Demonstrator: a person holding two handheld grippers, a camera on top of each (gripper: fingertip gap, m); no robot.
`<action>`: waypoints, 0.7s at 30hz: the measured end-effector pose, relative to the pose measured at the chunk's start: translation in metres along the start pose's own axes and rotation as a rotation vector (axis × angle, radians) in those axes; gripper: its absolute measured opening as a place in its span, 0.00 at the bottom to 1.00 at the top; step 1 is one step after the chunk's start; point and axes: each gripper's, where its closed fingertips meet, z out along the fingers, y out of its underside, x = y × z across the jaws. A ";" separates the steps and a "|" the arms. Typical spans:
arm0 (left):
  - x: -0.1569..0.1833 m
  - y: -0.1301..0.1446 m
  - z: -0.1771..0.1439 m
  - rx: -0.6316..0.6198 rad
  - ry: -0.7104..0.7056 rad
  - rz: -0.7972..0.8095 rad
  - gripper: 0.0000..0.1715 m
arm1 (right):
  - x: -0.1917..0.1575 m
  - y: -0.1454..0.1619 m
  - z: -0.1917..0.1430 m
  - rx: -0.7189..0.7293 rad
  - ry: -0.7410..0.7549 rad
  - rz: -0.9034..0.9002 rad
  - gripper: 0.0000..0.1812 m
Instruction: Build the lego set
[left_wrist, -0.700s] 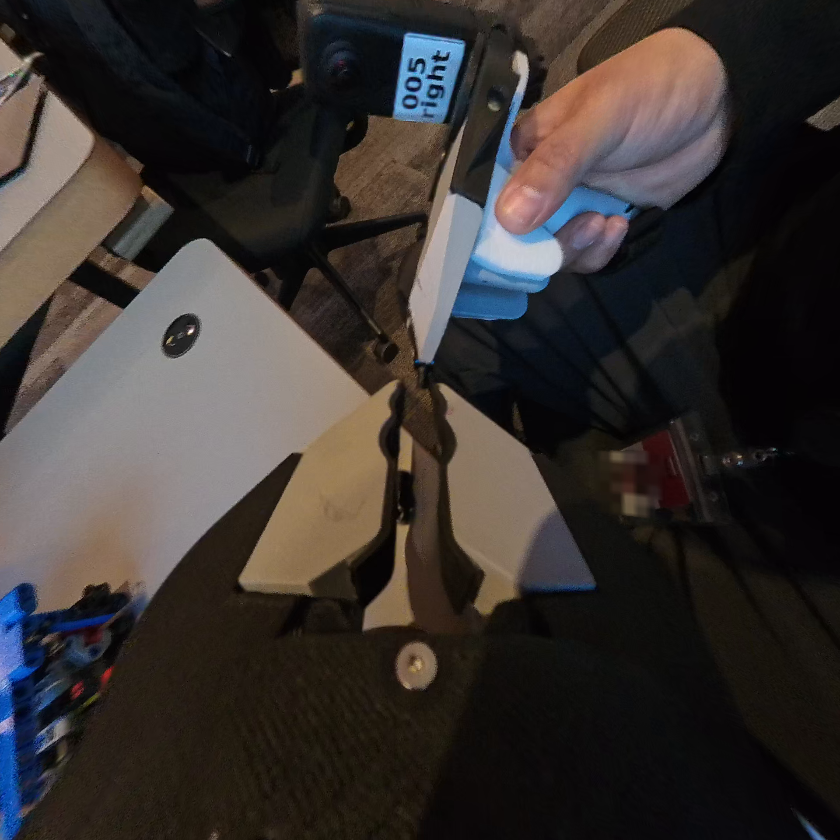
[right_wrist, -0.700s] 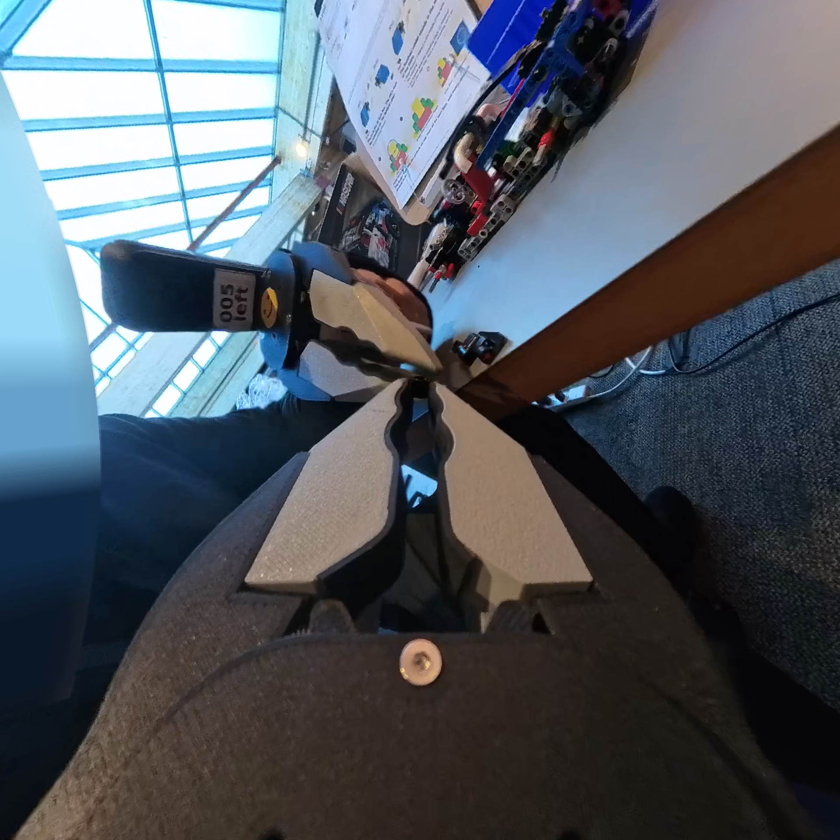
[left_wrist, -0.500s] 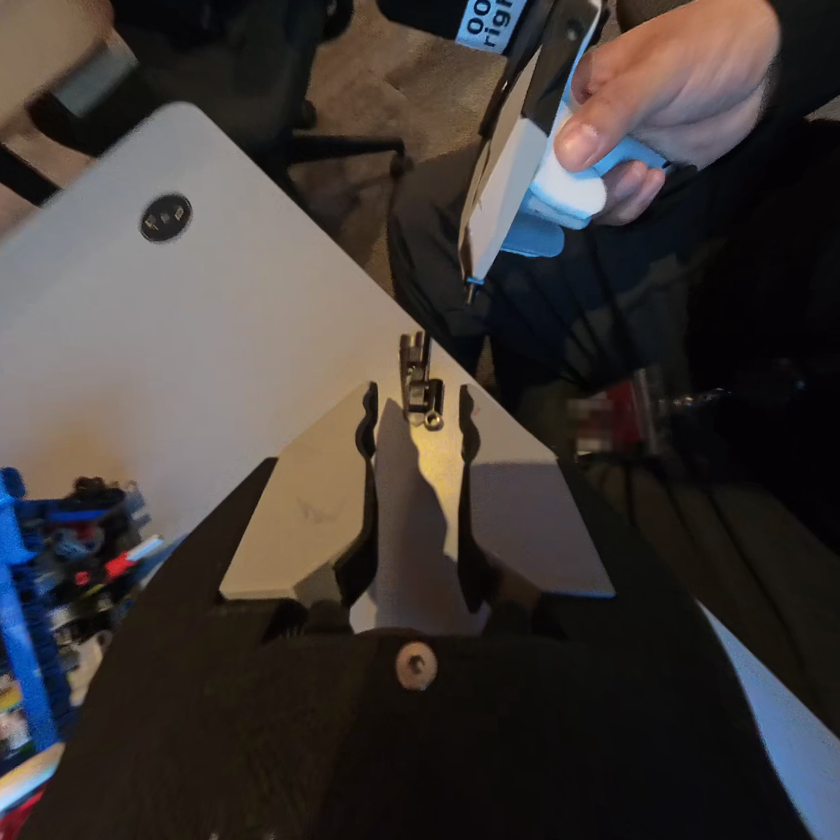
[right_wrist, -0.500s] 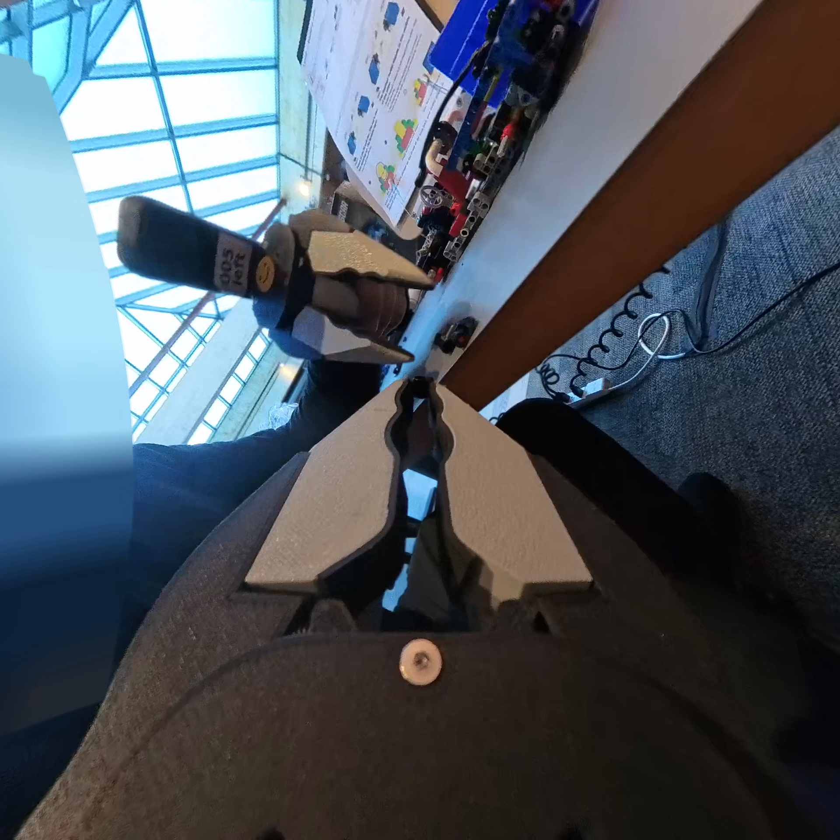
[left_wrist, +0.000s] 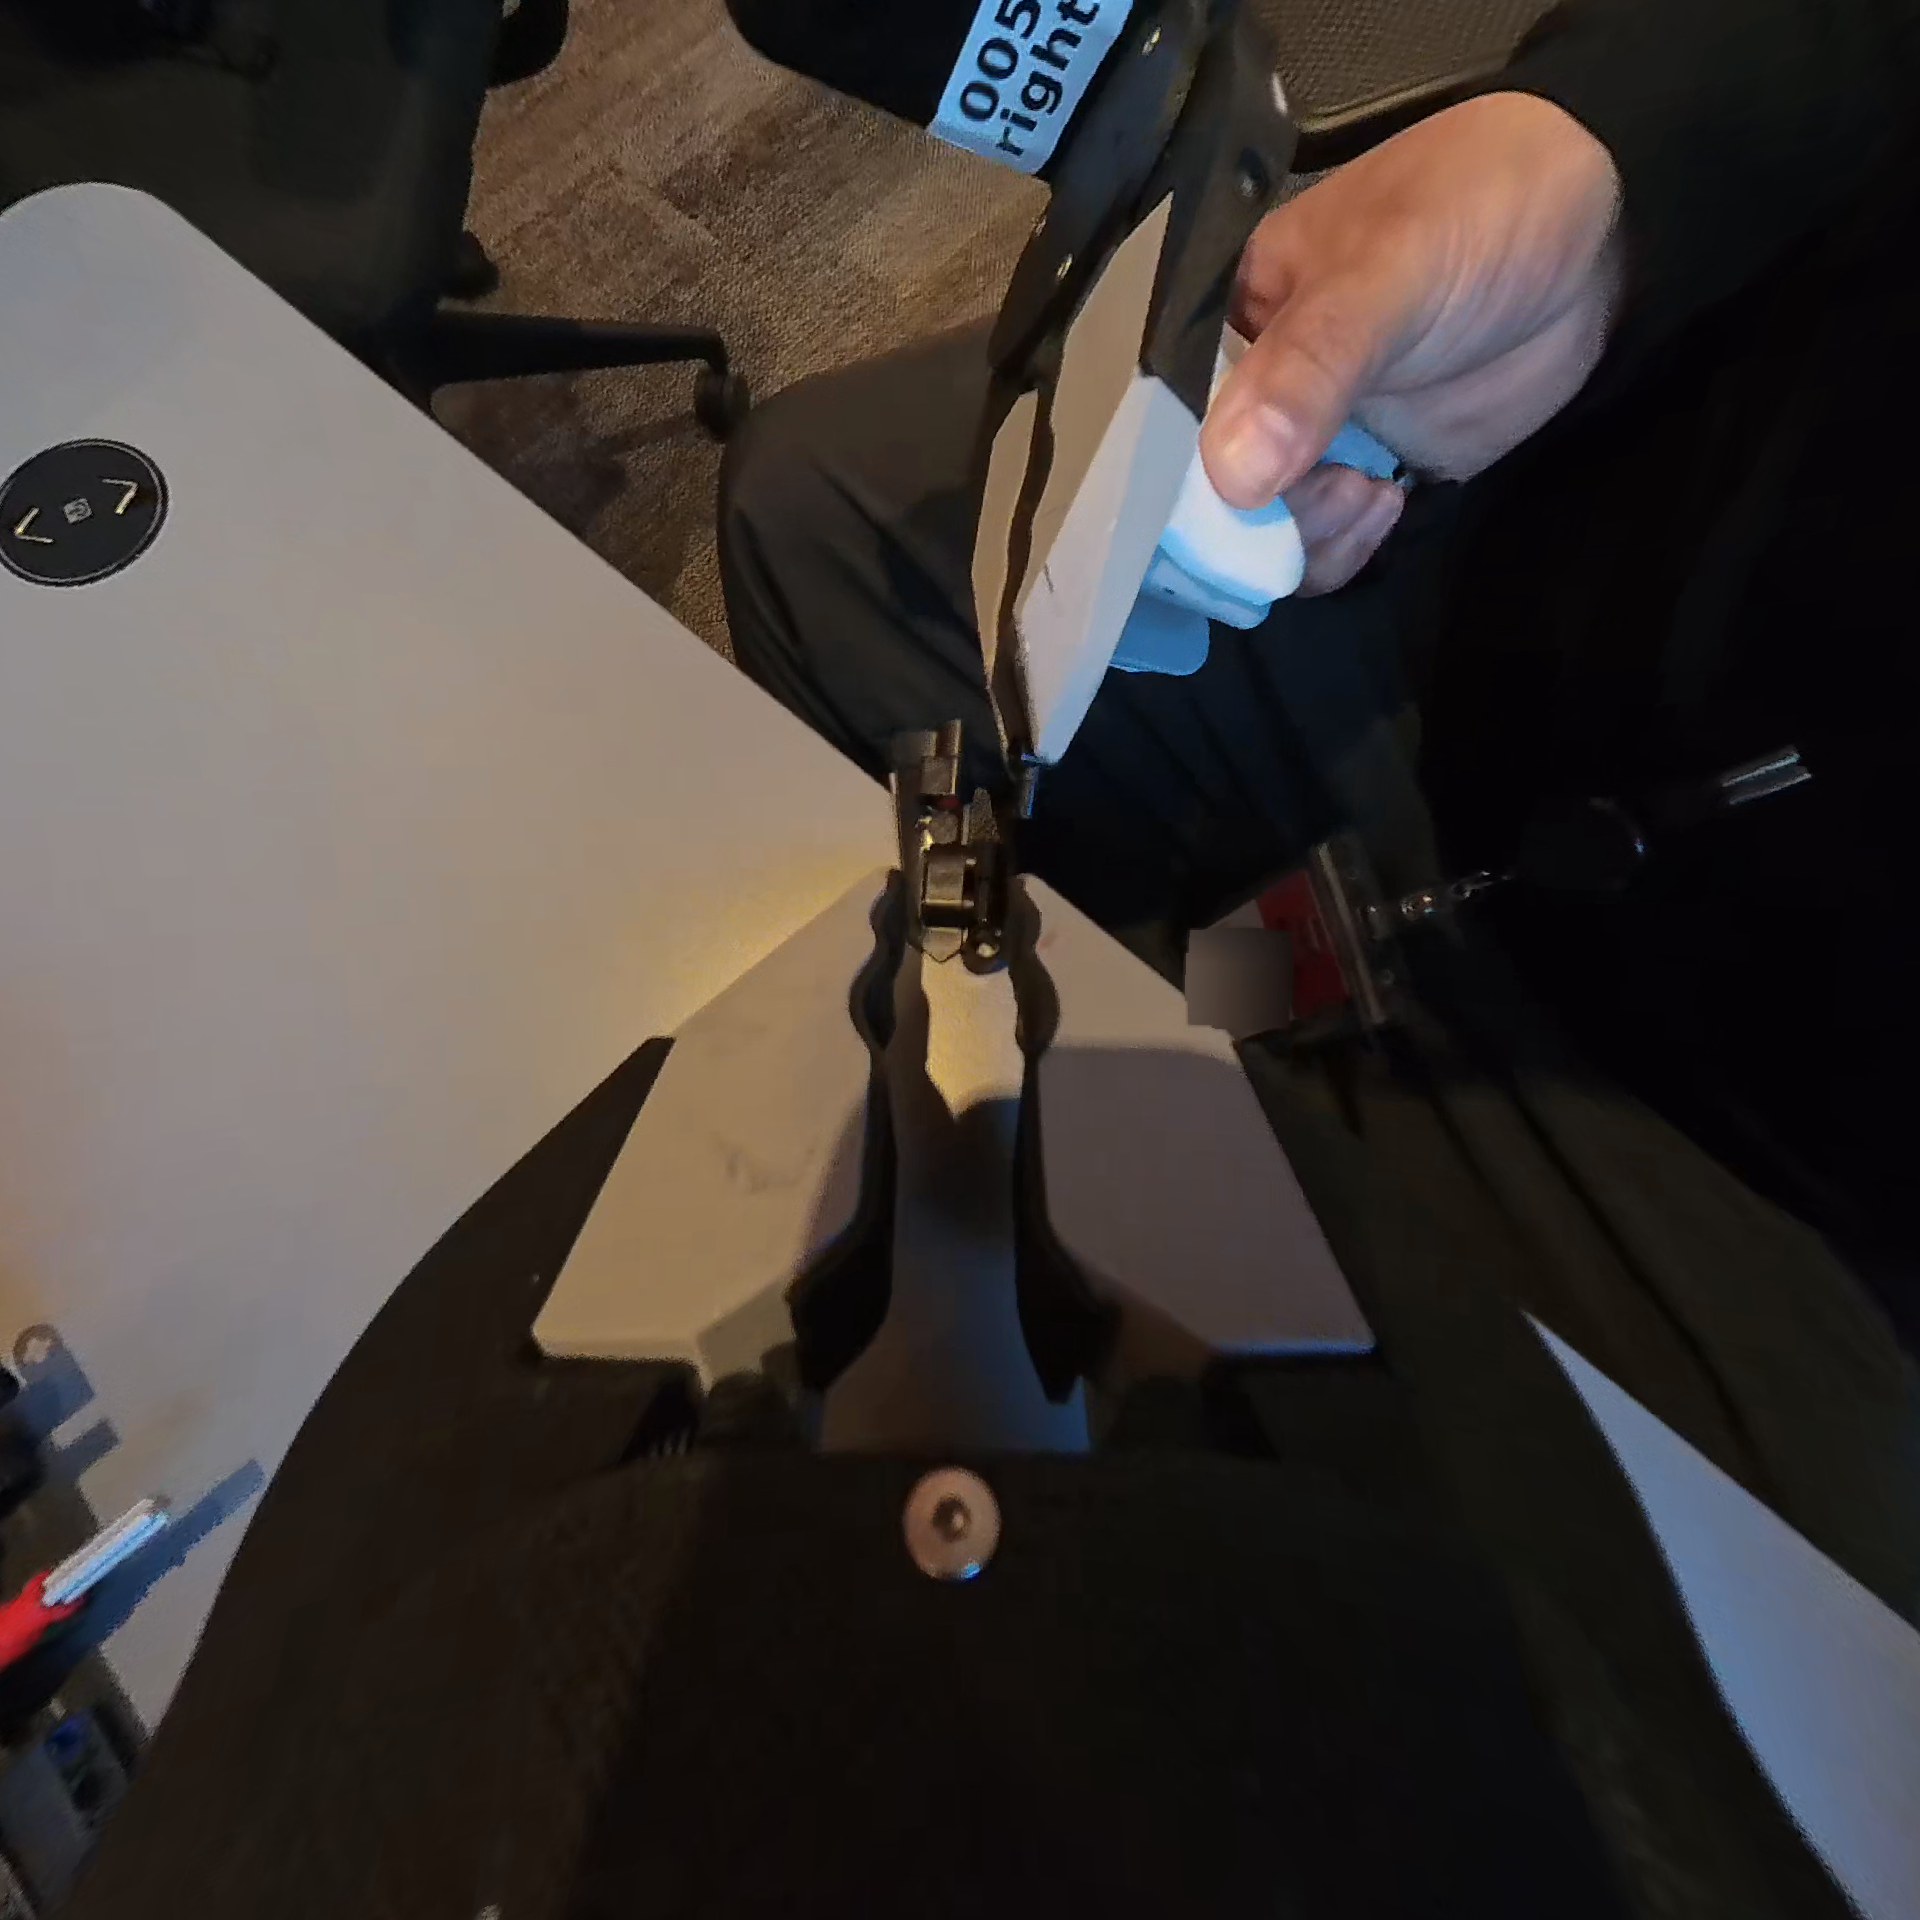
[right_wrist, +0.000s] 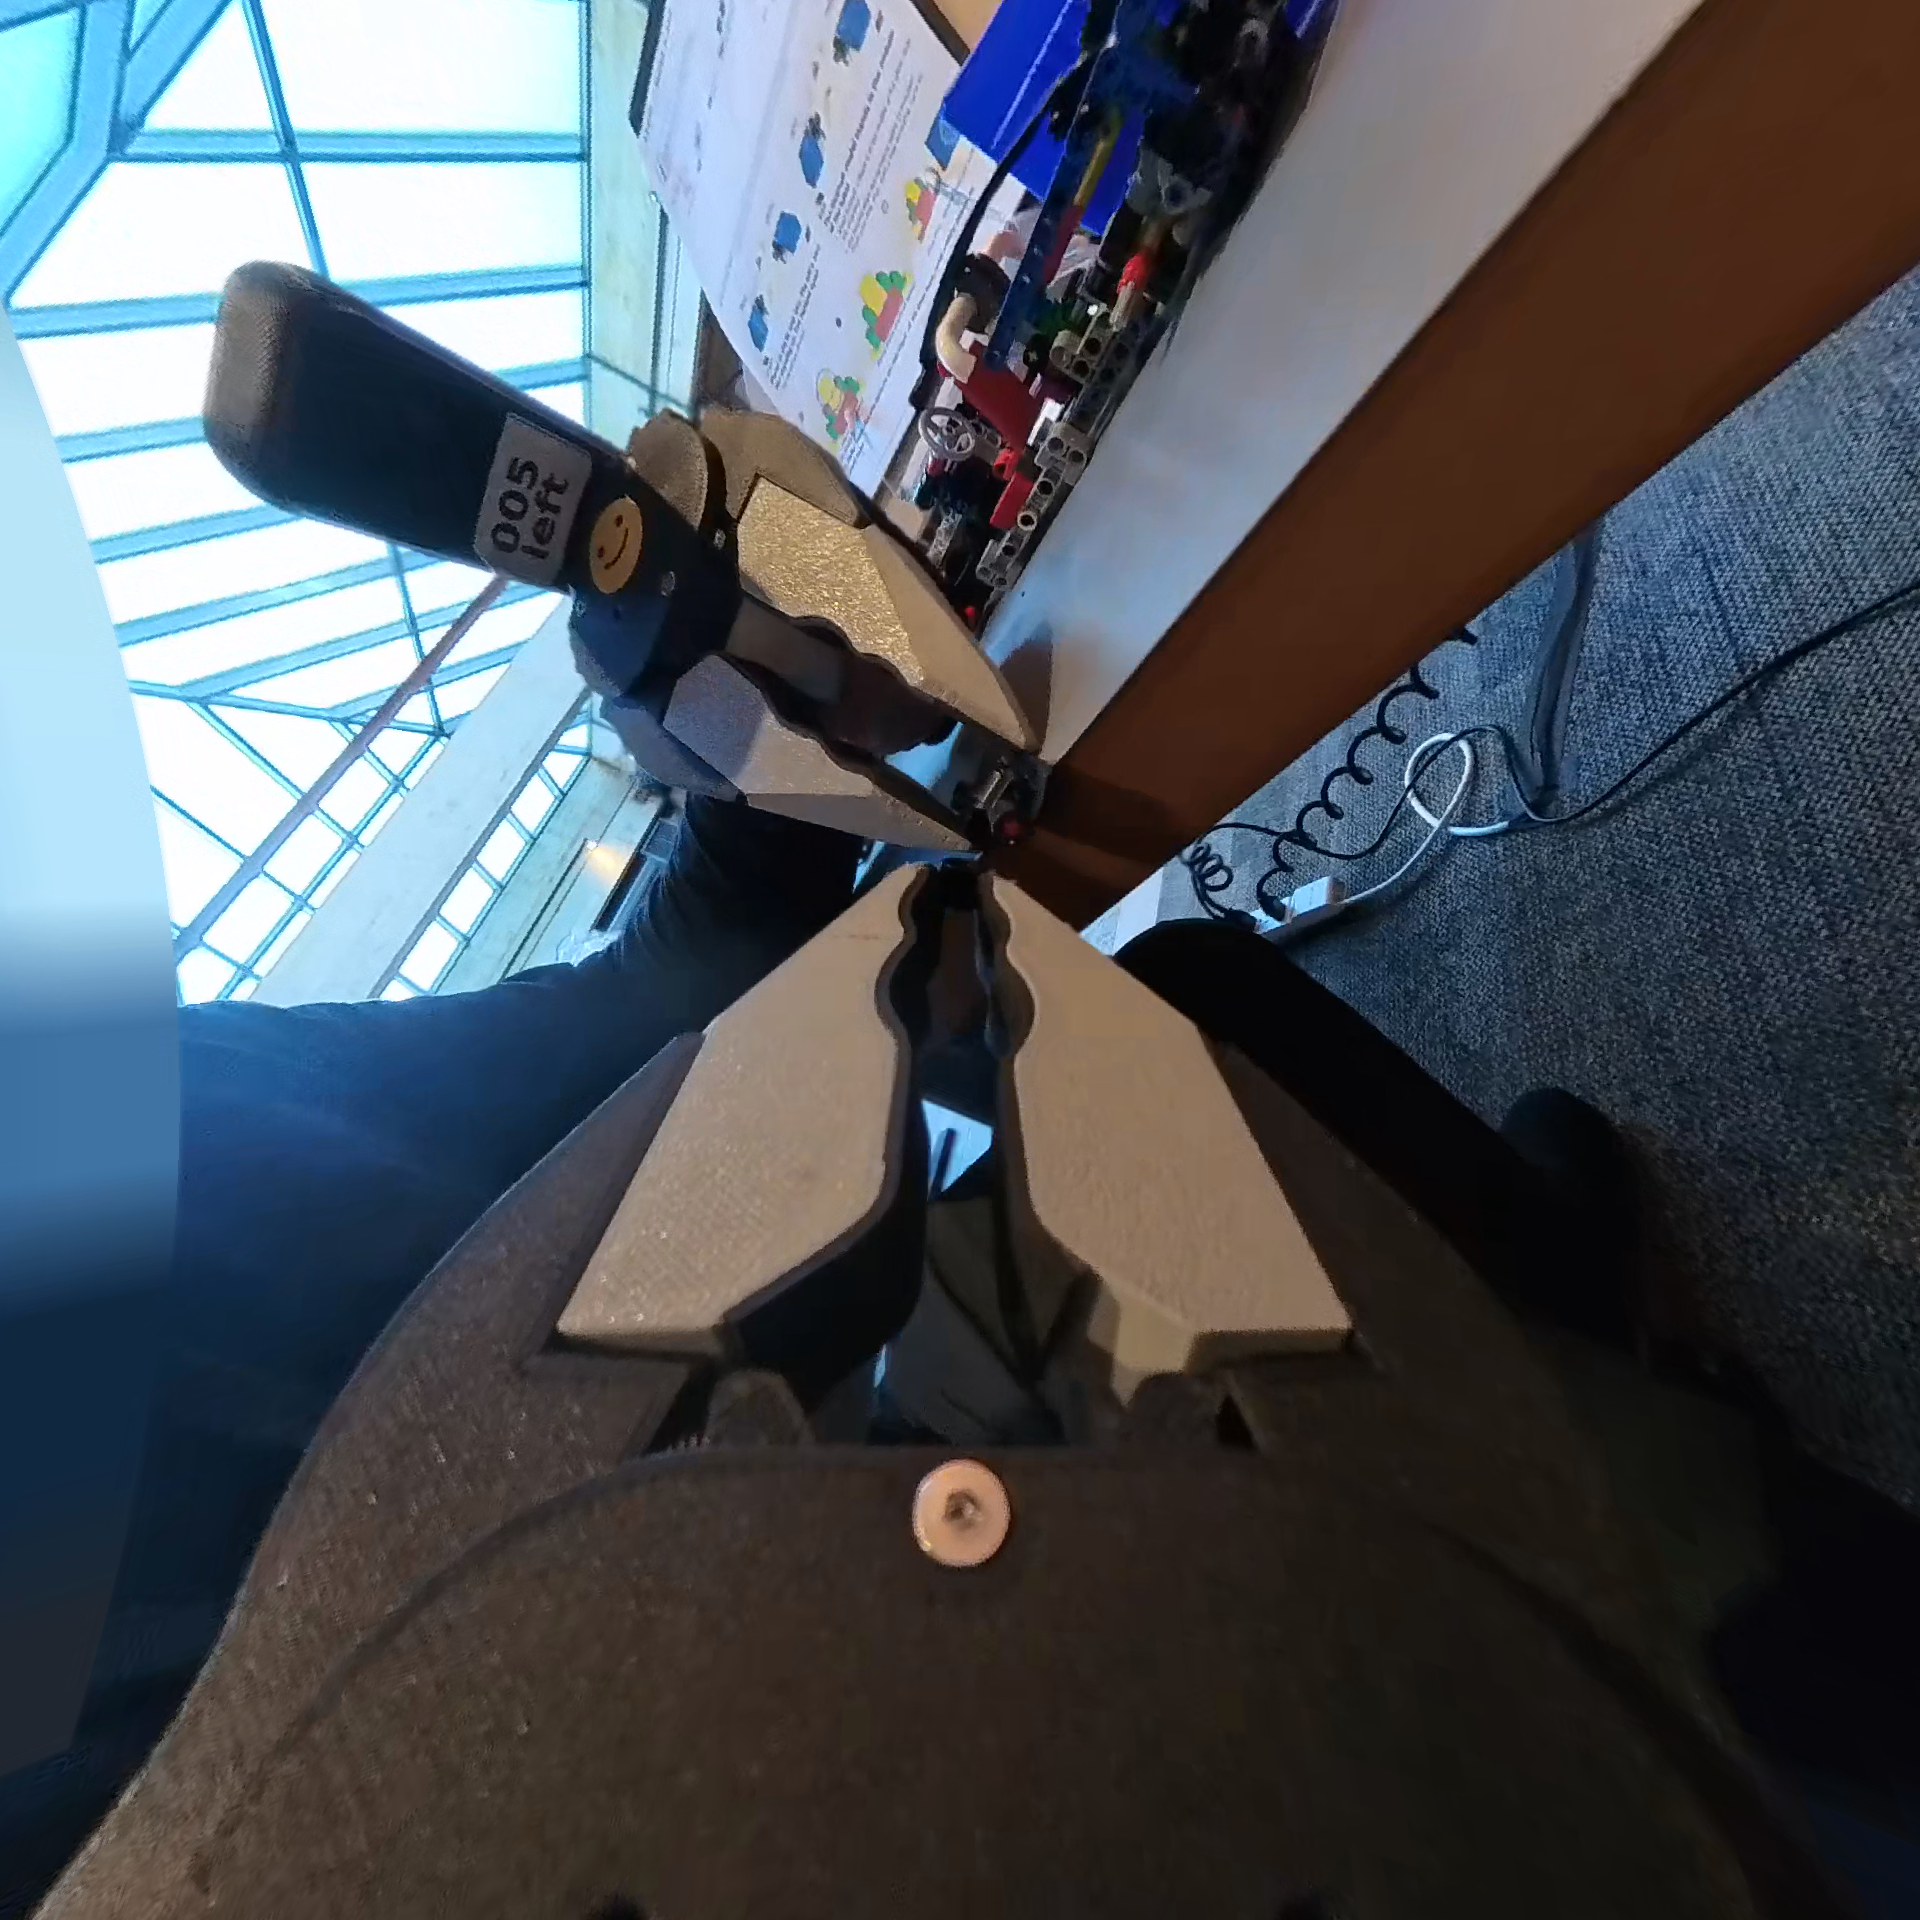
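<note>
A small black lego assembly (left_wrist: 943, 873) sits at the edge of the white table (left_wrist: 364, 779). My left gripper (left_wrist: 958, 914) has its fingertips closed against both sides of it. The right wrist view shows the same grip (right_wrist: 997, 795) at the table's edge. My right gripper (right_wrist: 956, 888) is shut on a small dark pin (left_wrist: 1025, 774). In the left wrist view it (left_wrist: 1023, 758) comes down from above, held by a hand (left_wrist: 1423, 312), with the pin just right of the black assembly and very close to it.
A pile of blue, red and grey lego parts (right_wrist: 1049, 343) and an instruction sheet (right_wrist: 790, 187) lie farther along the table. Loose parts (left_wrist: 62, 1600) lie at the lower left. A black round disc (left_wrist: 81, 511) is set in the tabletop. A chair base (left_wrist: 582, 343) and cables (right_wrist: 1351, 821) are on the carpet. Both grippers' tips are close together, under 4 cm apart.
My left gripper opened, moved to the black assembly at the table edge and closed its jaws on it. My right gripper with the pin came down next to it.
</note>
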 end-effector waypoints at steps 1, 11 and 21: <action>-0.001 0.000 0.000 0.006 0.002 0.000 0.09 | 0.000 -0.001 0.000 0.005 -0.001 0.001 0.02; -0.003 -0.002 0.001 0.023 -0.026 -0.001 0.09 | 0.003 -0.010 0.003 0.144 -0.047 0.151 0.02; -0.005 -0.003 0.003 0.020 -0.080 -0.007 0.09 | 0.006 -0.012 0.003 0.219 -0.027 0.200 0.02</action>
